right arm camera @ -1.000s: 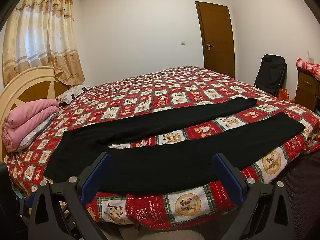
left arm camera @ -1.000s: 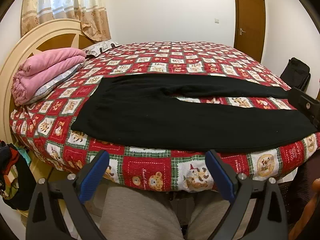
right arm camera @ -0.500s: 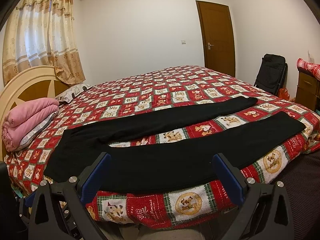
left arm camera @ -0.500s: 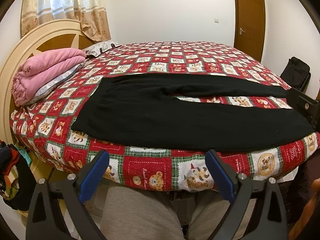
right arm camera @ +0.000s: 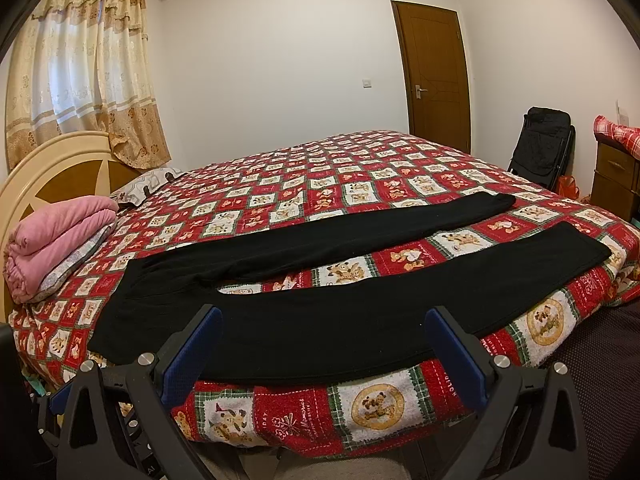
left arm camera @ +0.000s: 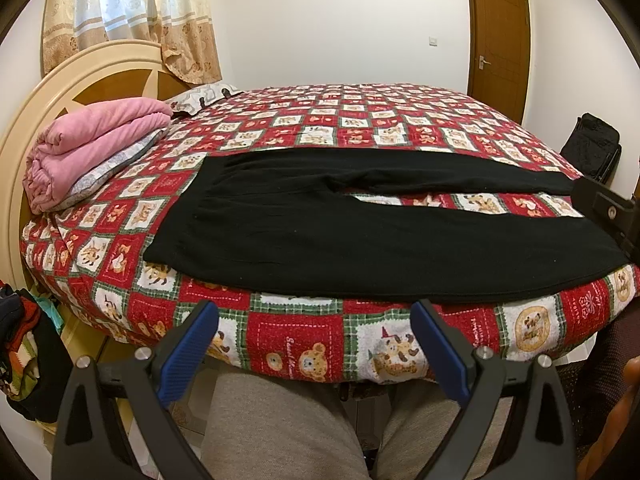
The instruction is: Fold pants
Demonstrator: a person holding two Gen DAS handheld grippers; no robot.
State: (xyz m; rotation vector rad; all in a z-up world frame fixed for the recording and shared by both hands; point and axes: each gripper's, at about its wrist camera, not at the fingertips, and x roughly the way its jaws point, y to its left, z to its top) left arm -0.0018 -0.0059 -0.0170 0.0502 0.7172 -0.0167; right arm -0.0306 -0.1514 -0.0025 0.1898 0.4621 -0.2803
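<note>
Black pants (left arm camera: 320,232) lie flat on the red patchwork bedspread (left arm camera: 360,120), waist to the left, both legs spread apart and running right; they also show in the right wrist view (right arm camera: 320,320). My left gripper (left arm camera: 314,354) is open and empty, just off the bed's near edge, below the near leg. My right gripper (right arm camera: 324,356) is open and empty, at the near edge over the near leg's hem side. Part of the right gripper shows at the right edge of the left wrist view (left arm camera: 608,208).
A folded pink blanket (left arm camera: 88,148) lies by the headboard (left arm camera: 80,80) on the left. A black bag (right arm camera: 540,148) and a wooden cabinet (right arm camera: 616,176) stand right of the bed. A clothes pile (left arm camera: 20,352) sits at the floor's left. The person's legs (left arm camera: 280,428) are below.
Both grippers have lifted and edged slightly toward the bed; the pants lie as before and both jaws stay open.
</note>
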